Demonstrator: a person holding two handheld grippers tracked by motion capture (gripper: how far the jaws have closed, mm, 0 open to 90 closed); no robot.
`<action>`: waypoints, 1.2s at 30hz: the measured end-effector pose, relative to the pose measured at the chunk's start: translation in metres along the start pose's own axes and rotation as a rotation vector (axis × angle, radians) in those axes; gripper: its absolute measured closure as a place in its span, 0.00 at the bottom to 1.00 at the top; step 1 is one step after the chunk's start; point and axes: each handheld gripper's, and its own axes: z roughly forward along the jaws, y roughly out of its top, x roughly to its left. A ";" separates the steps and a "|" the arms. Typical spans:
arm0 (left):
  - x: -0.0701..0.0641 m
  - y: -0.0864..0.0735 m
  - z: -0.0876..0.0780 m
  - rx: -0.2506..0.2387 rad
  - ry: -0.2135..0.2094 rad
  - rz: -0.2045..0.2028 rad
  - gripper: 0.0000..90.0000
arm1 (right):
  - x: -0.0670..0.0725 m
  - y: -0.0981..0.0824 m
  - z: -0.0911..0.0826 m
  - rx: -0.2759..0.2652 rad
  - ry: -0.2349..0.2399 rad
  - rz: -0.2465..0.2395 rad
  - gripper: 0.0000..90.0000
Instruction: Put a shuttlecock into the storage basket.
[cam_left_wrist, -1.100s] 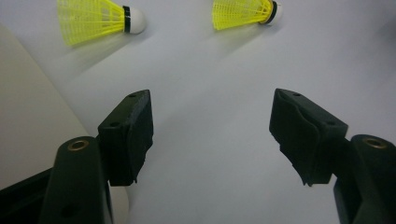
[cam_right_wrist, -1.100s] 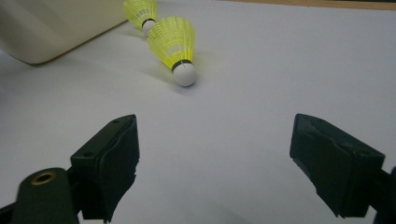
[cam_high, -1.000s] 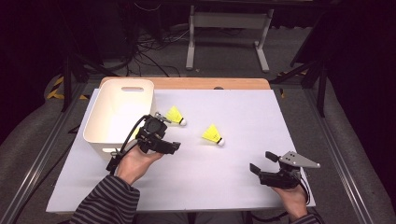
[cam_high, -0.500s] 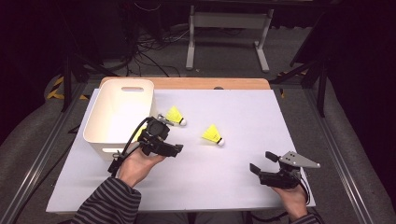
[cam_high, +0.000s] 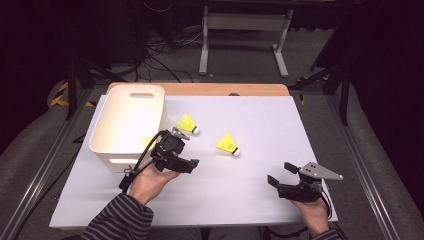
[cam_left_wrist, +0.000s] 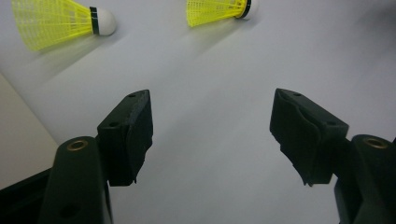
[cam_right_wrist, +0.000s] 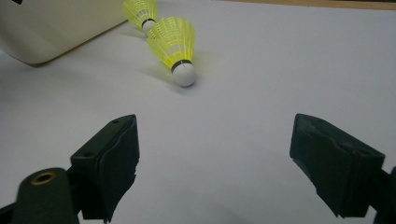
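the left gripper (cam_high: 192, 163) sat left of centre in the high view, jaws wide apart and holding nothing. just above it the near shuttlecock (cam_high: 188, 123) lay on its side beside the white bin (cam_high: 107, 142), cork toward the lower right. the second shuttlecock (cam_high: 228, 144) at mid-frame pointed likewise. the right gripper (cam_high: 281, 173), lower right, was open and empty.

The white bin (cam_high: 129, 125) stands like a wall on the left of the tabletop (cam_high: 280, 130). 2 yellow shuttlecocks (cam_high: 187, 123) (cam_high: 227, 144) lie near it, with a gap between them. The right half is bare and easy to cross.
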 end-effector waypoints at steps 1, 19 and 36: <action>-0.001 -0.001 0.001 -0.001 0.000 -0.001 0.35 | 0.000 0.000 0.000 0.000 0.000 -0.001 0.18; 0.002 -0.020 0.008 -0.018 -0.019 -0.023 0.34 | 0.000 0.000 0.001 0.003 -0.004 0.003 0.18; 0.003 -0.034 0.014 -0.022 -0.027 -0.022 0.34 | 0.000 0.001 0.000 0.002 -0.019 0.004 0.17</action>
